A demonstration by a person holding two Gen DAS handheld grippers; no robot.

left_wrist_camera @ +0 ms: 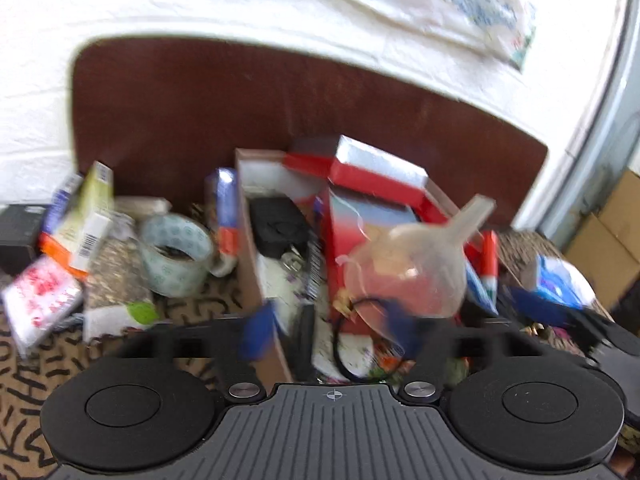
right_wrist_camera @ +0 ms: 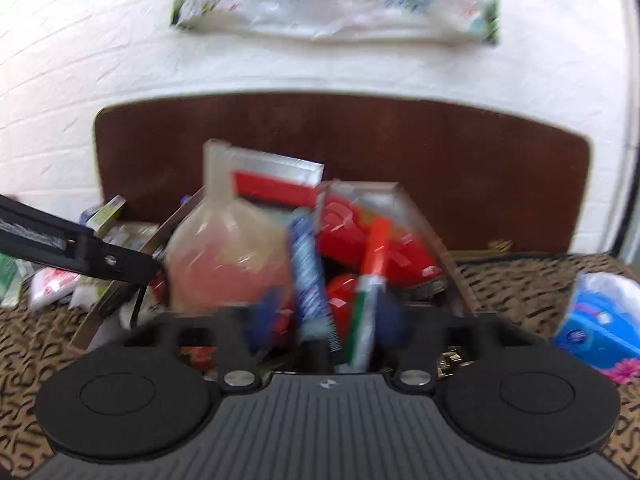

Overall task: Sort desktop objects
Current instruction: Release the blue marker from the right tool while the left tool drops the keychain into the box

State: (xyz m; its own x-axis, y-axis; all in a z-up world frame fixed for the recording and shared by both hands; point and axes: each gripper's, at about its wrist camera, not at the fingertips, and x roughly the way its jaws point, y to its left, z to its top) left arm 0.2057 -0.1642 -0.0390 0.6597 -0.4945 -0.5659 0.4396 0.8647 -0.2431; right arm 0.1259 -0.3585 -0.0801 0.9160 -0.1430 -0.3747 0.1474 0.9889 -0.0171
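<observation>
Left wrist view: patterned tablecloth point(left_wrist_camera: 24, 364), brown headboard point(left_wrist_camera: 200, 112), white wall point(left_wrist_camera: 200, 4).

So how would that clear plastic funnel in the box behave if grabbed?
The funnel looks thin-walled and translucent, so probably light and slightly flexible. Its smooth cone may slip between pads. Lying tilted atop clutter in the cardboard box, it would likely roll or shift if nudged.

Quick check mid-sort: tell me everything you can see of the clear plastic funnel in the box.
The funnel is translucent, whitish plastic: a wide cone and a narrow spout. It lies tilted on the pile inside the cardboard box, spout up and away from the camera, red packaging showing through its wall. A thin black cord loops below its rim. The left gripper stands open before it, not touching.
</observation>
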